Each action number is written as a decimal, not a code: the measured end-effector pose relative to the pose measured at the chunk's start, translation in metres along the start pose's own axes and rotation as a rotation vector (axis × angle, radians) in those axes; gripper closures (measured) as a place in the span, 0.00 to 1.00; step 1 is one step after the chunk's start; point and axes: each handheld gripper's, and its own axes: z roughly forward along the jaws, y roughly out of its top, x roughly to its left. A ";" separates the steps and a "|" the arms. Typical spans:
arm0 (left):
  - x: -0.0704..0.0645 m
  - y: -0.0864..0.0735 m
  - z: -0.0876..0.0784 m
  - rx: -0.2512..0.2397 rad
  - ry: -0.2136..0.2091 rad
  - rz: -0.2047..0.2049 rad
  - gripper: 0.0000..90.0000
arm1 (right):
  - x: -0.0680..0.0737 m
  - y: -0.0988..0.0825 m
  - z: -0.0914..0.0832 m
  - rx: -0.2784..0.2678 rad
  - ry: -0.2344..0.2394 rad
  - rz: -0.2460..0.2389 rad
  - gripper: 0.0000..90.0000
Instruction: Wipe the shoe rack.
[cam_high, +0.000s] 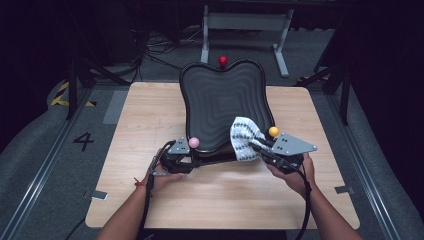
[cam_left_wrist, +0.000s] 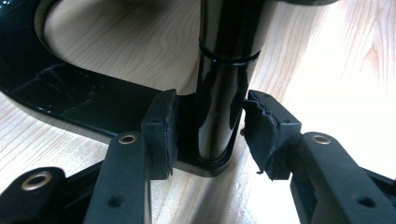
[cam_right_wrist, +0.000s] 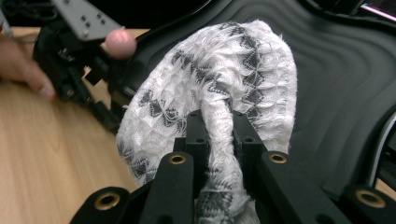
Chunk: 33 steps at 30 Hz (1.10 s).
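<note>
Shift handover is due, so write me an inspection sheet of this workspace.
Surface: light wooden table, bare wood around the work.
Job's things: black ridged tray propped on its black stand post; white patterned cloth lies against the tray's lower right.
Clutter: nothing seen.
Grippers: left gripper has its jaws either side of the stand post, a gap showing at the right-hand pad; right gripper has its jaws shut on the cloth.
Cables: one trails from each gripper along the forearm; loose cables lie on the floor behind the table.
Surroundings: grey floor marked with a 4, a grey metal frame behind, dark room.
</note>
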 end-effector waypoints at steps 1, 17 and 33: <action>0.000 -0.001 -0.001 0.001 0.002 0.002 0.58 | 0.002 -0.002 0.000 0.001 0.014 -0.005 0.90; 0.002 -0.011 -0.026 0.137 0.083 0.032 0.44 | 0.036 -0.030 0.014 0.068 0.211 -0.051 0.89; -0.005 -0.031 -0.045 0.168 0.116 0.021 0.38 | 0.048 -0.068 0.055 0.212 0.305 -0.049 0.85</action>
